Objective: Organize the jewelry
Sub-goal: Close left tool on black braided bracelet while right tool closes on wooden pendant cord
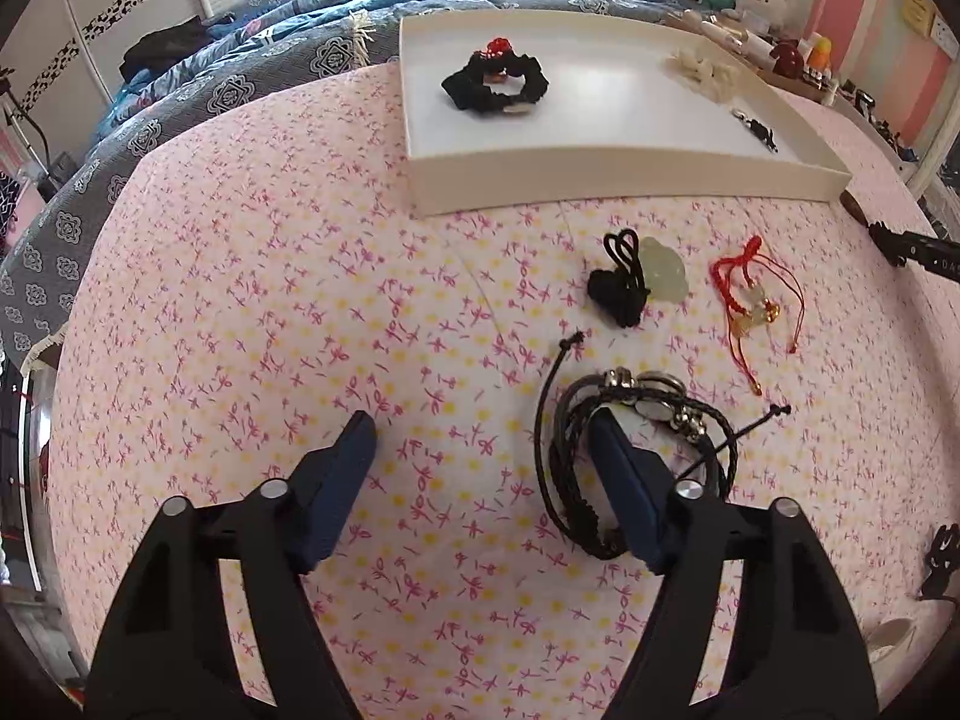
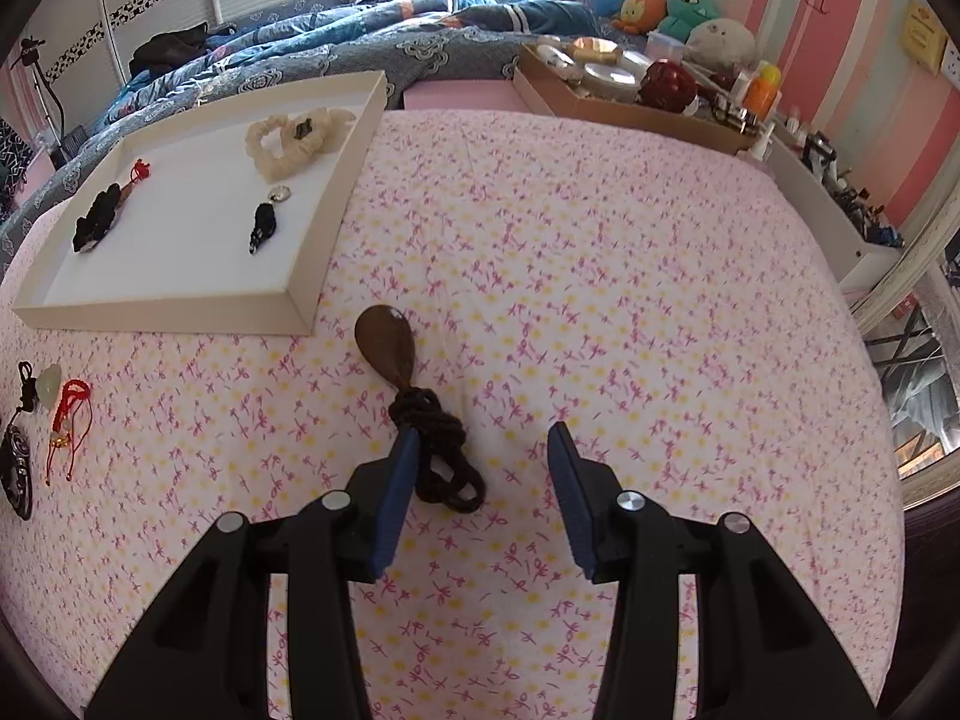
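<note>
My left gripper (image 1: pixel 483 423) is open low over the pink floral cloth; its right finger (image 1: pixel 624 474) lies over a black braided bracelet with metal beads (image 1: pixel 654 402). Beyond it lie a jade pendant on black cord (image 1: pixel 636 282) and a red cord bracelet (image 1: pixel 750 300). The white tray (image 1: pixel 600 174) holds a black scrunchie (image 1: pixel 495 84), a cream scrunchie (image 1: pixel 708 75) and a small black pendant (image 1: pixel 759 132). My right gripper (image 2: pixel 483 438) is open; its left finger (image 2: pixel 399 492) touches the dark cord (image 2: pixel 438 450) of a brown wooden teardrop pendant (image 2: pixel 387 345).
A bed with a blue quilt (image 1: pixel 288 48) lies behind the table. A cardboard box of clutter (image 2: pixel 624 90) and plush toys (image 2: pixel 690 12) stand at the back right. A white shelf edge (image 2: pixel 810 192) runs along the right side.
</note>
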Motion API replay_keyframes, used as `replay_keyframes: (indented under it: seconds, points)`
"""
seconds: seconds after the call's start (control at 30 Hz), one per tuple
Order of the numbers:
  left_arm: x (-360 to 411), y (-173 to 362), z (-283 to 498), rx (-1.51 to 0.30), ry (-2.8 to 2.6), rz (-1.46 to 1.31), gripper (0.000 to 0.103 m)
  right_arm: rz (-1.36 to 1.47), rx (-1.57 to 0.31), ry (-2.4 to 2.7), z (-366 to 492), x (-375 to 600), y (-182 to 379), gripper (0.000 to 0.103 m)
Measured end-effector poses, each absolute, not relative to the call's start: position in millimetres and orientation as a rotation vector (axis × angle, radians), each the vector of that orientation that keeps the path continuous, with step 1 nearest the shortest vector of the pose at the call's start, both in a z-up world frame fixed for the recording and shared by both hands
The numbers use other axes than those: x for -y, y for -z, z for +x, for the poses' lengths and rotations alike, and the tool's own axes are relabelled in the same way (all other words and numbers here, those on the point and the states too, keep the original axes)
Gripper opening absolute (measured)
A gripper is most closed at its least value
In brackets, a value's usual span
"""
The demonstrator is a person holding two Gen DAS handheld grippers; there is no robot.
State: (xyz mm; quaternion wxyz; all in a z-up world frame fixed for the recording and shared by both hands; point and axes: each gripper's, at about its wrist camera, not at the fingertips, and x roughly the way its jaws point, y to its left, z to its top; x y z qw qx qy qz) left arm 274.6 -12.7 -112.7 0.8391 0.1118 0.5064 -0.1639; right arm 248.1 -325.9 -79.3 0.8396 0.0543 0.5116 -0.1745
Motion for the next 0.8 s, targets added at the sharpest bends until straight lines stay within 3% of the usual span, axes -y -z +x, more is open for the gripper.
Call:
replay_keyframes:
  seconds: [0.07, 0.1, 0.13, 0.2, 0.27, 0.63, 0.8]
  points:
    - [12.2, 110.6, 276.3, -1.066, 0.349, 0.235, 0.049, 0.116, -1.080, 0.367, 248.7, 325.9, 80.0, 0.045]
    - [11.7, 109.5, 277.5, -1.065, 0.349, 0.233, 0.034, 0.118, -1.079, 0.365, 249.1, 325.9, 79.9, 0.043]
    - [11.4, 108.7, 278.7, -1.066, 0.348, 0.230, 0.021, 0.119, -1.077, 0.361, 249.2, 325.4, 79.7, 0.035]
    - [9.8, 108.3, 281.9, -1.074, 0.359, 0.215, 0.007, 0.132, -1.082, 0.331, 249.8, 323.6, 80.3, 0.023]
    - [10.0, 108.6, 283.0, -1.074, 0.363, 0.207, 0.007, 0.136, -1.089, 0.316, 250.3, 321.2, 81.3, 0.019]
    - [11.5, 107.4, 285.6, -1.063, 0.356, 0.196, 0.004, 0.183, -1.104, 0.257, 251.9, 322.6, 86.5, 0.019]
    - [11.1, 94.5, 285.0, -1.028, 0.340, 0.200, 0.003, 0.157, -1.078, 0.267, 251.5, 320.2, 84.1, 0.011]
